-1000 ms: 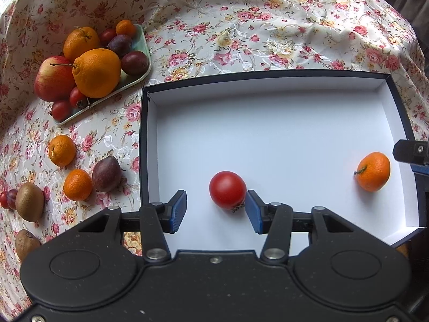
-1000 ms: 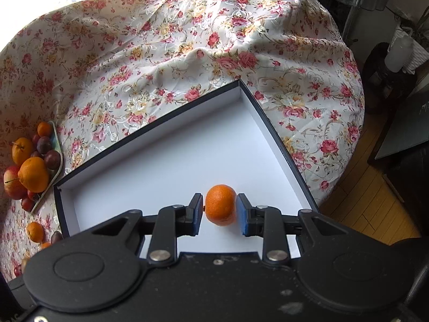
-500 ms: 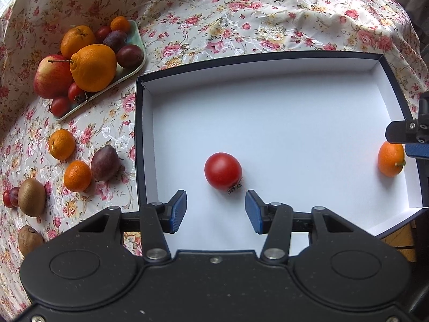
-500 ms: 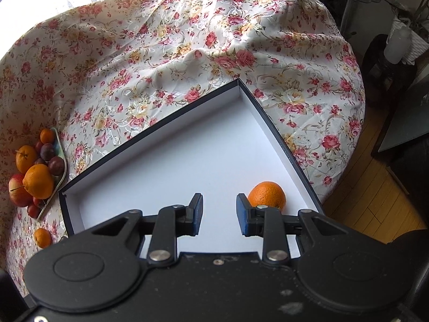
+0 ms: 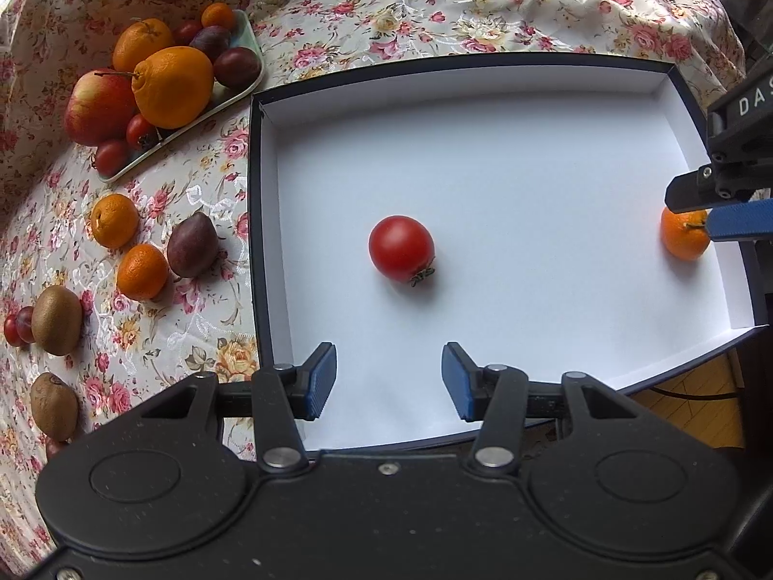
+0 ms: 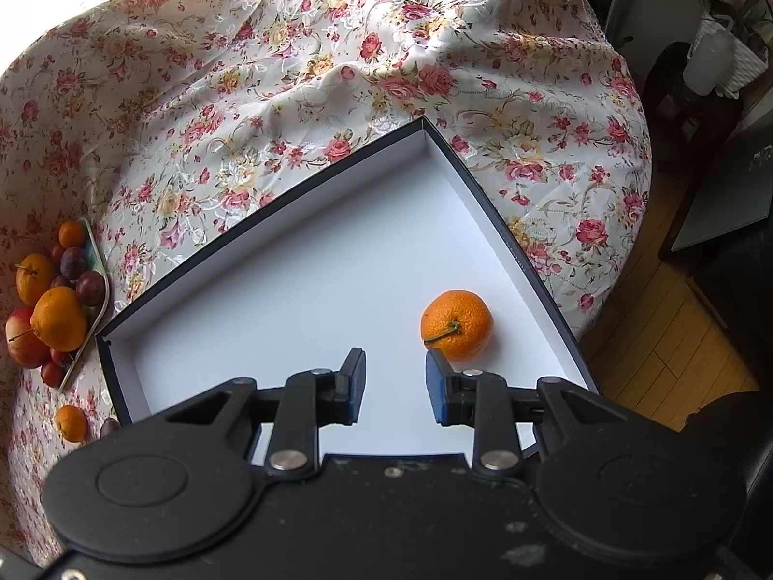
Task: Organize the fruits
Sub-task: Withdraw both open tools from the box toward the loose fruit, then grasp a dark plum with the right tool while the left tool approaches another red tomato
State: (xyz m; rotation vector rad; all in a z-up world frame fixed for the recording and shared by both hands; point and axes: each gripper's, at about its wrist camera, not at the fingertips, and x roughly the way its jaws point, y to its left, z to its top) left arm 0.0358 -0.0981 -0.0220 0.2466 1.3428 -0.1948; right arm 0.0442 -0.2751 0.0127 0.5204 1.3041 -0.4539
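A white-floored box with a dark rim (image 5: 256, 222) lies on the flowered cloth. A red tomato (image 5: 401, 249) rests on the box floor, a little ahead of my left gripper (image 5: 389, 382), which is open with nothing between its blue pads. A tangerine (image 6: 456, 324) with a green stem lies near the box's right wall (image 6: 531, 280). My right gripper (image 6: 393, 386) is open and holds nothing; the tangerine sits just beyond its right finger. In the left wrist view the same tangerine (image 5: 686, 234) shows partly behind the right gripper (image 5: 715, 208).
A green tray (image 5: 159, 145) at the far left holds oranges, an apple, plums and small tomatoes. Loose on the cloth left of the box lie two tangerines (image 5: 113, 220), a dark plum (image 5: 193, 251) and two kiwis (image 5: 57, 319). The wooden floor (image 6: 676, 338) lies beyond the table's right edge.
The tangerine, earlier seen between the right gripper's fingers, has rolled right toward the box wall. My left gripper has drawn back, so the tomato lies farther ahead of it.
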